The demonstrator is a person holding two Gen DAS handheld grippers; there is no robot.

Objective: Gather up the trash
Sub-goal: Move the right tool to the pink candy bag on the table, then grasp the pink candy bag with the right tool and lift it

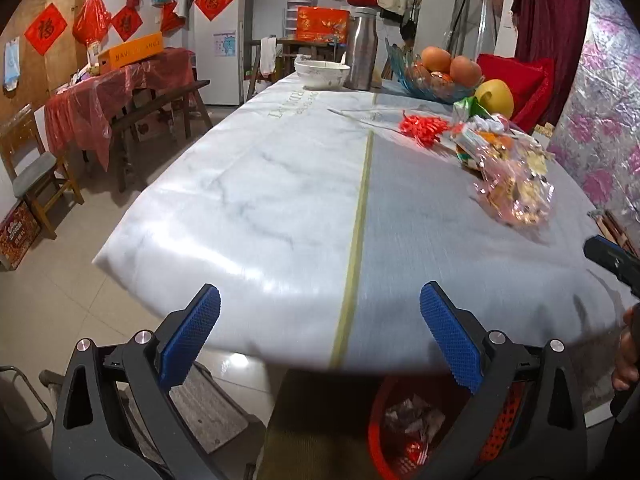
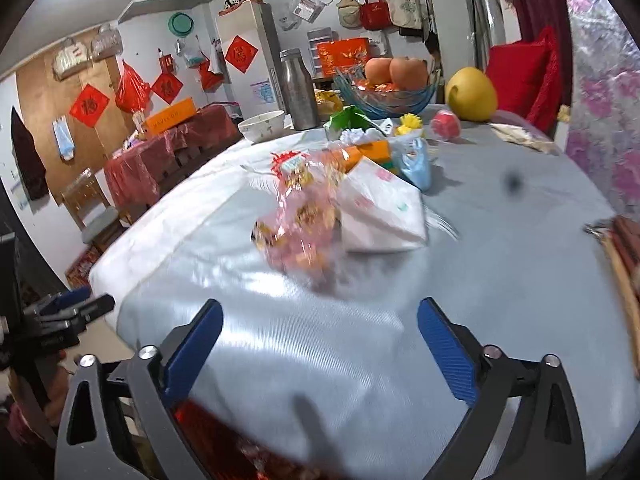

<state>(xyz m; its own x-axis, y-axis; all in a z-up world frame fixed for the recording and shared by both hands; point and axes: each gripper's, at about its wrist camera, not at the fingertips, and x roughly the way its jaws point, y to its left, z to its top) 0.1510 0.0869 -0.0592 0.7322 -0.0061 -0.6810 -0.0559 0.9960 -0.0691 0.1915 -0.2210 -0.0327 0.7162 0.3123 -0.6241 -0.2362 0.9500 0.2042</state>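
Your left gripper [image 1: 320,328] stands with its jaws spread wide and nothing between the blue pads [image 1: 448,340]; it hangs over the near edge of the table [image 1: 248,208], which is covered in a white and grey cloth. Your right gripper [image 2: 320,340] is likewise released, jaws wide apart and empty, above the grey half of the cloth. The trash lies ahead of the right gripper on the table: a crinkled clear wrapper [image 2: 300,216] with pink and yellow print, touching a white folded paper packet [image 2: 384,212] just to its right. Behind these sit an orange carton [image 2: 368,152], a small blue bag [image 2: 418,164] and a green paper piece [image 2: 348,118]. In the left wrist view the same wrapper [image 1: 516,192] appears on the far right side of the table, near a red ribbon bundle [image 1: 424,128]. A red basket [image 1: 384,432] holding scraps stands on the floor below the table edge, under the left gripper. A glass fruit bowl [image 2: 392,100], a steel flask [image 2: 298,92] and a white bowl [image 2: 262,124] stand at the far end.
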